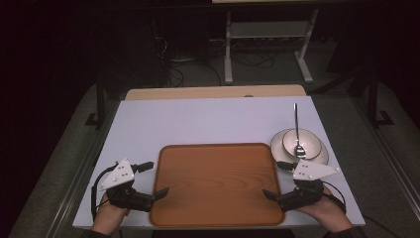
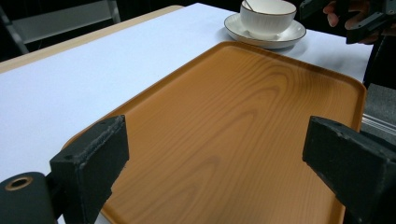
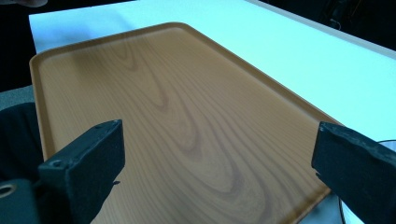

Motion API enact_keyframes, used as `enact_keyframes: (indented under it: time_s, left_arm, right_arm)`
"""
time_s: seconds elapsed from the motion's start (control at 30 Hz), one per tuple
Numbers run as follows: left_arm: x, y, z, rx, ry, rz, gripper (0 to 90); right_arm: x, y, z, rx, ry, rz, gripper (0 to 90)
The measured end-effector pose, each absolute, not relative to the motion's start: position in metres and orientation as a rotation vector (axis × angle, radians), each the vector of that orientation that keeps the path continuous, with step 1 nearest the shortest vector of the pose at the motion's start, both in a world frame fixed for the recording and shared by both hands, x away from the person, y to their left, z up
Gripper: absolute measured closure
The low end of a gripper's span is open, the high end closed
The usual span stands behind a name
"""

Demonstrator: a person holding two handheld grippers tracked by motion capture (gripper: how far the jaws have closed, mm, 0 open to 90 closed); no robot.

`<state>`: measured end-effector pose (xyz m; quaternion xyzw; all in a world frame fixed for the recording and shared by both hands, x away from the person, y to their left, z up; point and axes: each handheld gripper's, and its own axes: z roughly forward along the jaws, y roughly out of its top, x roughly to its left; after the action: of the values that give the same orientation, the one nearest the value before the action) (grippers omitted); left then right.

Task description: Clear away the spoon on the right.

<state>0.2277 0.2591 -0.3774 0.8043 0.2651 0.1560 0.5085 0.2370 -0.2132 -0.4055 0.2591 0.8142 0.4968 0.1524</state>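
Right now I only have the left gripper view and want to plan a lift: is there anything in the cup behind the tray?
Observer: Yes, a spoon stands in the cup, handle pointing toward the far edge.
Operator: Where is my right gripper?
Observer: The right gripper sits at the tray's right edge, jaws open and aimed inward.
Operator: And the left one?
Observer: The left gripper mirrors it at the left edge, open, holding nothing.
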Motion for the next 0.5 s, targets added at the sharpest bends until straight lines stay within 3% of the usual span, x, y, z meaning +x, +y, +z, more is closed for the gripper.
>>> enact_keyframes:
  time_s: [0.5]
  left_arm:
    - [0.2275,0.2589,-0.3776,1.945,0.641,0.376,6.5]
  right_arm:
    - [0.2436,-0.2151,-0.3989,0.765,2.305,1.403,3.2]
